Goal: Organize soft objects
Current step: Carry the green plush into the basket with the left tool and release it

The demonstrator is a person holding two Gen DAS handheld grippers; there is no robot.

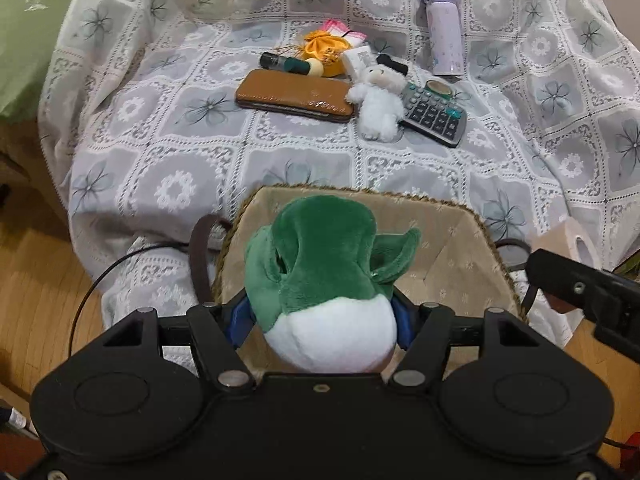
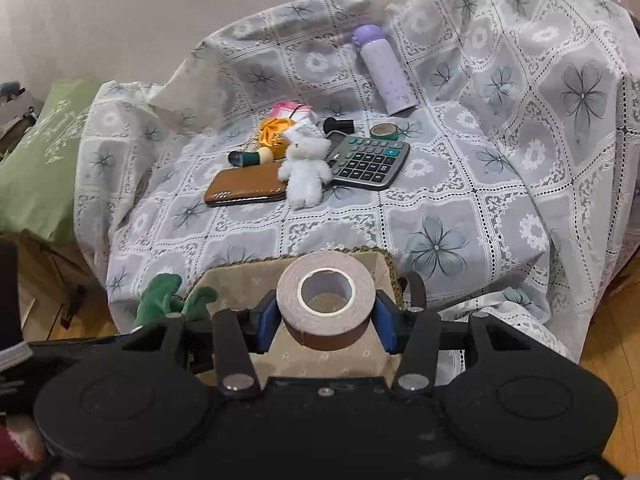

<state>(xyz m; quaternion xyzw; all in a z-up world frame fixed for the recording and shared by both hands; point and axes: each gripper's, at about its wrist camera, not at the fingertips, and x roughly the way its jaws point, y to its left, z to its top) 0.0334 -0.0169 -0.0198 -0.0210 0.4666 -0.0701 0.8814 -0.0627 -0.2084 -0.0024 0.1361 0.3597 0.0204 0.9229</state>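
My left gripper (image 1: pixel 320 320) is shut on a green and white plush toy (image 1: pixel 324 276), held above a beige fabric basket (image 1: pixel 452 240). My right gripper (image 2: pixel 326 326) is shut on a brown roll of tape (image 2: pixel 326 300), also over the beige fabric basket (image 2: pixel 236 276). The green plush toy (image 2: pixel 160 296) shows at the left of the right wrist view. A small white teddy bear (image 1: pixel 376 100) (image 2: pixel 306 168) lies on the flowered cloth beside a calculator (image 1: pixel 434 110) (image 2: pixel 368 160). An orange fabric pouch (image 1: pixel 326 50) (image 2: pixel 272 130) lies behind it.
On the lace flowered cloth (image 1: pixel 160 152) lie a brown leather case (image 1: pixel 294 94), a dark green tube (image 1: pixel 290 64), a lilac bottle (image 1: pixel 444 30), a small tape ring (image 2: pixel 384 131) and a pink packet (image 2: pixel 286 109). A green cushion (image 1: pixel 28 32) sits at left. Wooden floor (image 1: pixel 36 292) lies below.
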